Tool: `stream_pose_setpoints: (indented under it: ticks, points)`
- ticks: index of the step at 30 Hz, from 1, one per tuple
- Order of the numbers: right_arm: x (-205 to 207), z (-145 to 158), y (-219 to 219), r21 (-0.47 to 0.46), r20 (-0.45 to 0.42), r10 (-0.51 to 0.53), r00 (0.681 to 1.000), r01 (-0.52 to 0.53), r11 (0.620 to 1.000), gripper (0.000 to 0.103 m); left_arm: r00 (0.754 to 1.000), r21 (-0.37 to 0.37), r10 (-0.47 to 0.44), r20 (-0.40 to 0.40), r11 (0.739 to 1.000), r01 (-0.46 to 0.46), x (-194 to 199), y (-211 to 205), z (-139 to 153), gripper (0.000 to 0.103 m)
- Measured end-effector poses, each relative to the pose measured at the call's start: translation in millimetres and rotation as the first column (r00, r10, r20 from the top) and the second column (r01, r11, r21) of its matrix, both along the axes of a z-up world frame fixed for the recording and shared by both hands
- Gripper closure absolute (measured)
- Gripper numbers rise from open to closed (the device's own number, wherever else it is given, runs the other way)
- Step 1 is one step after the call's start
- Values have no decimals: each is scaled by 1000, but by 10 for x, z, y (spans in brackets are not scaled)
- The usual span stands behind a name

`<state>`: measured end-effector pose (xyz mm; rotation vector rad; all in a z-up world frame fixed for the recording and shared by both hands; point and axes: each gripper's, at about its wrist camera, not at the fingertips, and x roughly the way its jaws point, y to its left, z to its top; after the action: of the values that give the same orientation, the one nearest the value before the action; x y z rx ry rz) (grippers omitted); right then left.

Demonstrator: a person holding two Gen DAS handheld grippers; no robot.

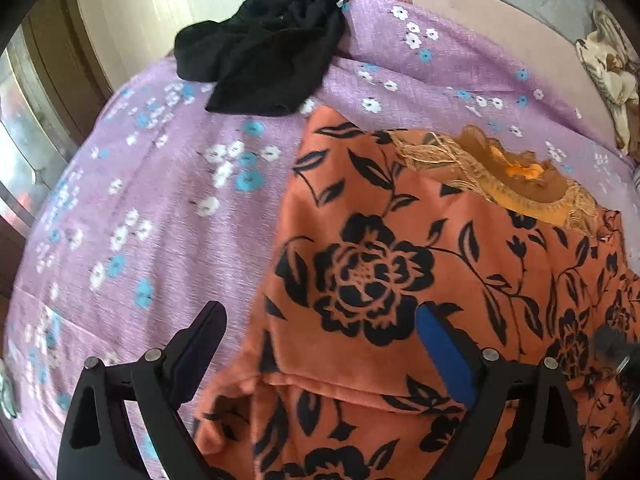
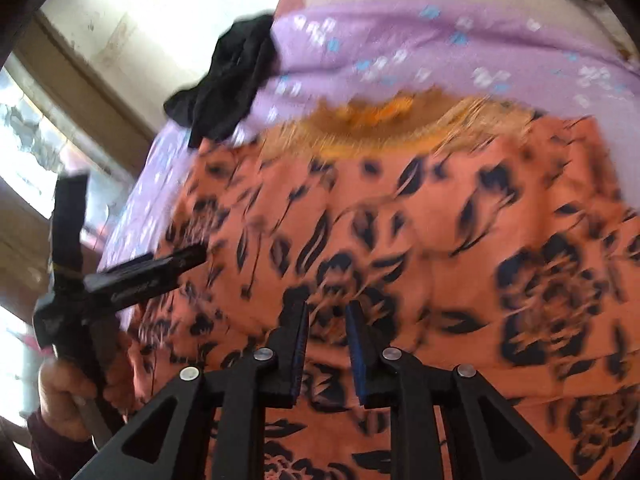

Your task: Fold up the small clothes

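Fabric of the orange black-flowered garment (image 1: 372,264) lies under both grippers; your left gripper (image 1: 320,328) gapes empty, right gripper (image 2: 327,320) is narrowly parted, empty; pinch one hem edge.

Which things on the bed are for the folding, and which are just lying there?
For the folding:
- orange flowered garment
- black garment, maybe next
- left gripper, open
- right gripper, slightly open

Just lying there:
- purple flowered bedsheet
- patterned pillow
- window
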<state>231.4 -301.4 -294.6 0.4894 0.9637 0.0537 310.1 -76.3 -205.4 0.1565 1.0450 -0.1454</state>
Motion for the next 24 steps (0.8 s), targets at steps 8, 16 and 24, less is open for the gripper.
stream_pose_setpoints:
  ticks: [8, 16, 24]
  points:
    - [-80, -238, -754, -113, -150, -302, 942, 287, 951, 79, 995, -43, 52, -83, 998, -55, 113, 160, -243, 2]
    - [-52, -61, -514, -39, -67, -197, 978, 195, 980, 79, 1000, -25, 15, -27, 1000, -16, -119, -17, 43, 2]
    - [110, -166, 88, -85, -101, 18, 995, -27, 996, 78, 991, 76, -131, -32, 988, 133, -382, -451, -128, 2]
